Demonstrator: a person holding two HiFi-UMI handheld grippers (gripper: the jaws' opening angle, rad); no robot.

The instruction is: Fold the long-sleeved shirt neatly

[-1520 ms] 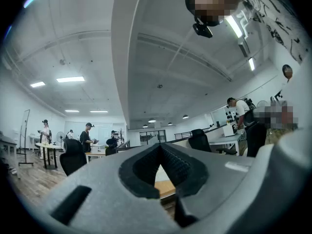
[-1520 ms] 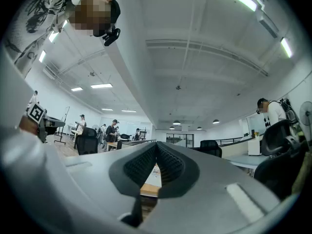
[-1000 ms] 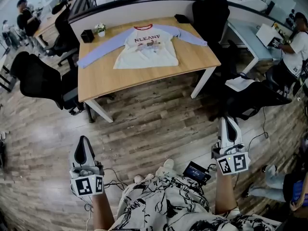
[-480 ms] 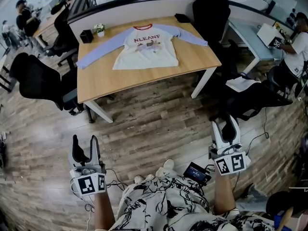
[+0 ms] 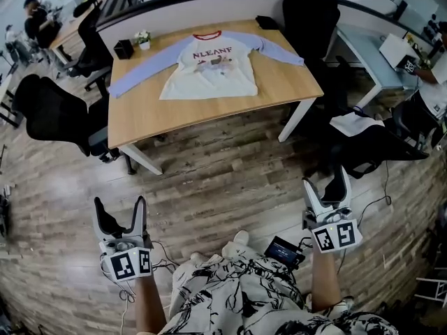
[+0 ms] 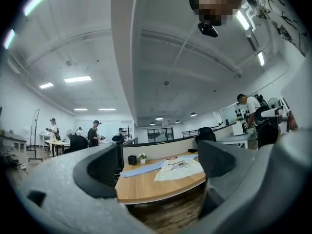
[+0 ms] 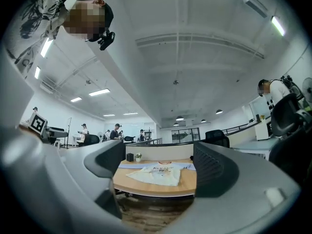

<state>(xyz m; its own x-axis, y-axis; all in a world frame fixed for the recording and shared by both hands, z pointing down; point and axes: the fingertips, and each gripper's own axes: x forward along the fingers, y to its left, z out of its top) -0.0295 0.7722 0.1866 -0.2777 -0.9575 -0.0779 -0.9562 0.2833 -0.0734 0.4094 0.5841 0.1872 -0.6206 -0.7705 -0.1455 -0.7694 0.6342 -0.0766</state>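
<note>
Opening my left hand-held gripper (image 5: pixel 120 208) and right hand-held gripper (image 5: pixel 327 187) wide just then, both empty, I faced the long-sleeved shirt (image 5: pixel 208 65), unfolded on the desk (image 5: pixel 209 114) well ahead.

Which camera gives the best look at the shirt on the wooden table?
The head view: it looks down on the shirt, spread flat on the table with both blue sleeves out. Both gripper views show it small and far off, nearly edge-on.
</note>
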